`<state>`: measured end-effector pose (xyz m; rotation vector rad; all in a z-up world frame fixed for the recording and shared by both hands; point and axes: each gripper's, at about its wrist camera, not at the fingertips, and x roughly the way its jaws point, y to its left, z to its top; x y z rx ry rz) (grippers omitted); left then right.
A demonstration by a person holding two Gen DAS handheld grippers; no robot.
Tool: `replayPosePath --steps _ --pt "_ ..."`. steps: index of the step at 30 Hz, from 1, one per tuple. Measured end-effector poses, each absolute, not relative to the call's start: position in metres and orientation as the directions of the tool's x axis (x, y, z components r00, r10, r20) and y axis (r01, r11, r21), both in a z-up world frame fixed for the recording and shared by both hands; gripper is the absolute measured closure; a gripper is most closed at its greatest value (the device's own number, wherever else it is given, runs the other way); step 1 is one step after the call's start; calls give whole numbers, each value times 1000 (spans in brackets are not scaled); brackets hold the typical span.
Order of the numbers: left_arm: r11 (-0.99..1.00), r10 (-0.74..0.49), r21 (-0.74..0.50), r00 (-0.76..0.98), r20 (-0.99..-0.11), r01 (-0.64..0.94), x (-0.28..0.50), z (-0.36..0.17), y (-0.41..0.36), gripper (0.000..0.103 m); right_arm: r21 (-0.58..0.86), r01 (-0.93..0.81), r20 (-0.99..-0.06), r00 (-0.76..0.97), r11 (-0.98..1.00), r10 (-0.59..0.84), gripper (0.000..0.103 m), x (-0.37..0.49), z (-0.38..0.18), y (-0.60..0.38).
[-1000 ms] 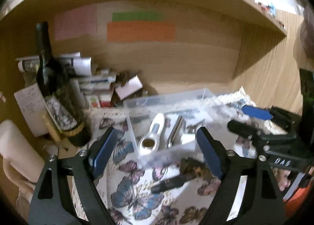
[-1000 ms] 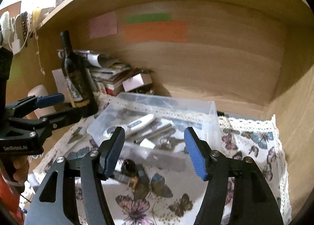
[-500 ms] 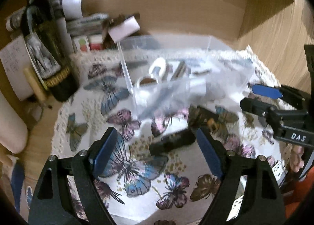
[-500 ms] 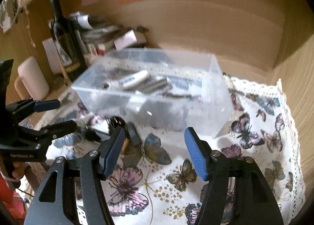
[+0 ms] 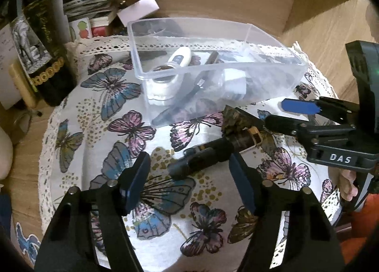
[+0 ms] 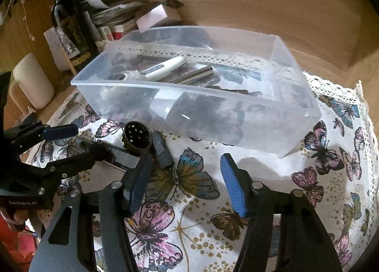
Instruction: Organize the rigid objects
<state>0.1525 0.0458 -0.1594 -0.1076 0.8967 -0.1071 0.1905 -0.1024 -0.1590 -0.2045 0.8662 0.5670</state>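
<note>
A dark cylindrical tool (image 5: 201,158) with a round multi-pin connector head (image 6: 138,138) lies on the butterfly cloth in front of a clear plastic box (image 5: 137,68) (image 6: 165,84). The box holds a white thermometer-like device (image 5: 180,57) (image 6: 165,66), a metal rod (image 6: 194,75) and a white block (image 5: 234,80). My left gripper (image 5: 189,177) (image 6: 85,144) hangs low over the tool's dark end; its jaws are closing, and the pads stand apart from the tool. My right gripper (image 6: 184,177) (image 5: 284,115) is also closing, with only cloth between its pads and the connector head just off its left finger.
A dark wine bottle (image 5: 40,42) (image 6: 71,32) stands at the left beside stacked papers and small boxes (image 5: 94,8). A pale cylinder (image 6: 33,84) sits further left. Wooden walls close the nook behind and to the right. A person's fingers (image 5: 348,184) hold the right gripper.
Both grippers have sunk toward the cloth and tipped further down, so the box and tool loom larger. The jaws of both stand narrower than before.
</note>
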Motion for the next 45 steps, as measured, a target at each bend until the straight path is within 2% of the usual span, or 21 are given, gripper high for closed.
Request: replayPosePath --steps 4,10,18,19,21,25,27,30,45 --pt "984 -171 -161 596 -784 70 159 -166 44 56 63 -554 -786 485 830 384 58 197 -166 -96" --pt "980 -194 -179 606 -772 86 156 -166 45 68 48 -566 -797 475 823 374 71 199 -169 -87" --pt "980 -185 -187 616 -766 62 148 -163 53 69 -1 -614 -813 459 789 357 72 194 -172 -72" --pt "981 -182 -183 616 -766 62 145 -163 53 70 -5 -621 -815 457 784 356 72 194 -173 -71" --pt "981 -182 -181 615 -767 65 141 -163 56 79 -19 -628 -814 461 778 352 72 193 -174 -67" --pt "980 -182 -190 614 -768 52 134 -163 64 80 -20 -641 -811 459 767 362 75 195 -175 -62" --pt "980 -182 -194 615 -767 47 132 -163 67 80 -25 -648 -808 461 761 366 86 196 -176 -58" --pt "979 -181 -200 619 -764 40 131 -163 68 80 -29 -655 -807 461 755 369 95 193 -175 -57" --pt "982 -156 -188 686 -710 29 121 -133 67 80 -3 -592 -732 550 806 402 95 172 -139 -93"
